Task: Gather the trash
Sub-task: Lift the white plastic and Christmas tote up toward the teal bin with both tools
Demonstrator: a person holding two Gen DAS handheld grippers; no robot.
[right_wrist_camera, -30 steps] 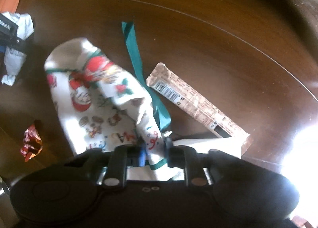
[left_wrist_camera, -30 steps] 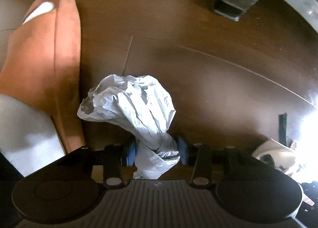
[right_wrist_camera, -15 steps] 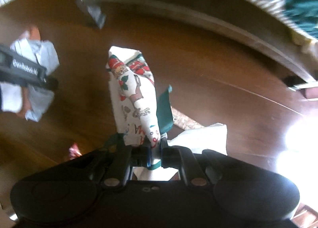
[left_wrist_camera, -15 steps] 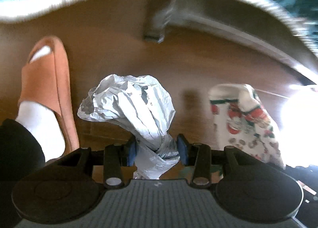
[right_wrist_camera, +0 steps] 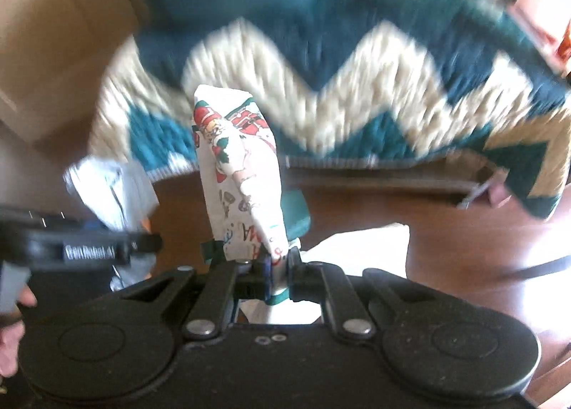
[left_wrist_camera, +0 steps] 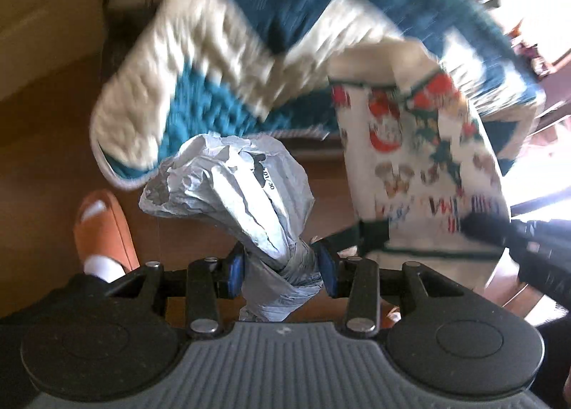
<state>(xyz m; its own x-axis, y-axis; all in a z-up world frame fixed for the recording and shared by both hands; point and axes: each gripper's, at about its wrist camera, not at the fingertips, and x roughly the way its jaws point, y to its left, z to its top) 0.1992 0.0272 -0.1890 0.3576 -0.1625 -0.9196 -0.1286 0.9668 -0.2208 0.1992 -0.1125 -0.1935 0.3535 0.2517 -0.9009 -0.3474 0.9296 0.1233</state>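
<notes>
1. The left gripper [left_wrist_camera: 282, 268] has its blue pads pressed on the twisted neck of a crumpled grey-white paper wad [left_wrist_camera: 228, 180], jaws partly apart around that bulk. Most of the wad stands out beyond the pads, so it could work loose if the paper gives or the hand swings sharply.
2. The right gripper [right_wrist_camera: 280, 271] is pinched nearly closed on the lower edge of a white paper bag printed with red and green Christmas figures [right_wrist_camera: 239, 173]. The grip looks thin, on an edge only; in my judgement the bag could tear or slide out.
3. A dark green ribbon [right_wrist_camera: 294, 211] trails behind the bag and could snag on something or drop away.
4. Both pieces of trash hang clear of the brown wooden floor [right_wrist_camera: 446, 230], in front of a teal-and-cream zigzag knitted blanket [right_wrist_camera: 374, 88]. The two held items are close together and could knock each other.
5. Both grippers point steeply downward, side by side; the person's foot in an orange slipper [left_wrist_camera: 101, 227] is below the left one.
6. No bin is visible, so the drop-off place cannot be told.
</notes>
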